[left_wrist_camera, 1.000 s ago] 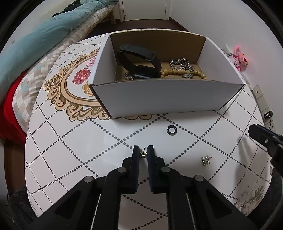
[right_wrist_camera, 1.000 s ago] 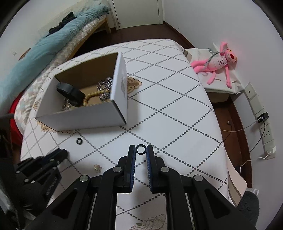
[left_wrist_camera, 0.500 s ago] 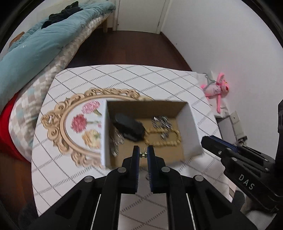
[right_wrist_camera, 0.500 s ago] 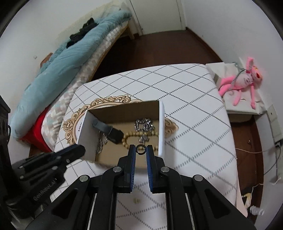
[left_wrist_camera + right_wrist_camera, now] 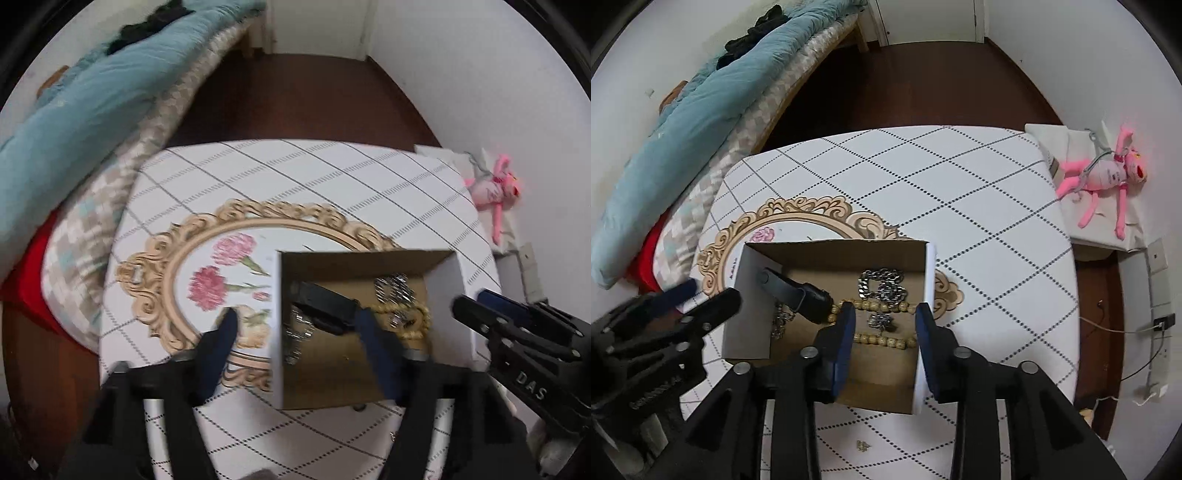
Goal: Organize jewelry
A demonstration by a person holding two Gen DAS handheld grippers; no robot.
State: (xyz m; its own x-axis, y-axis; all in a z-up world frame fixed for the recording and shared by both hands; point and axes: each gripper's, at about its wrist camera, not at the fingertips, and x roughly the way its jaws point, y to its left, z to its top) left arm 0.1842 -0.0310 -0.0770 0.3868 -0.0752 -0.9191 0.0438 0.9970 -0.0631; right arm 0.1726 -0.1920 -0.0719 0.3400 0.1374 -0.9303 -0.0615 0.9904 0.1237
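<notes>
A white cardboard box (image 5: pixel 275 332) stands open on the table, its right wall (image 5: pixel 931 280) next to my right finger. Inside lie a black wristband (image 5: pixel 325 306) (image 5: pixel 794 291), a tan bead bracelet (image 5: pixel 406 321) (image 5: pixel 882 339) and a silver chain (image 5: pixel 395 288) (image 5: pixel 882 286). My left gripper (image 5: pixel 297 321) (image 5: pixel 713 291) hovers above the box's left wall, its jaws opening wide with nothing held between them. My right gripper (image 5: pixel 884 317) (image 5: pixel 469 299) hangs over the box's right half, its jaws opening too and holding nothing. A tiny speck (image 5: pixel 347 357) lies on the box floor.
A small gold earring (image 5: pixel 862 445) lies on the checked tablecloth (image 5: pixel 960 192) in front of the box. A bed with a teal duvet (image 5: pixel 701 110) runs along the left. A pink plush toy (image 5: pixel 1108 173) lies on a low stand to the right.
Both grippers rose from the table and moved over the box, one shut on a small gold earring, the other on a dark ring. Both jaws have now spread and the pieces are gone from them.
</notes>
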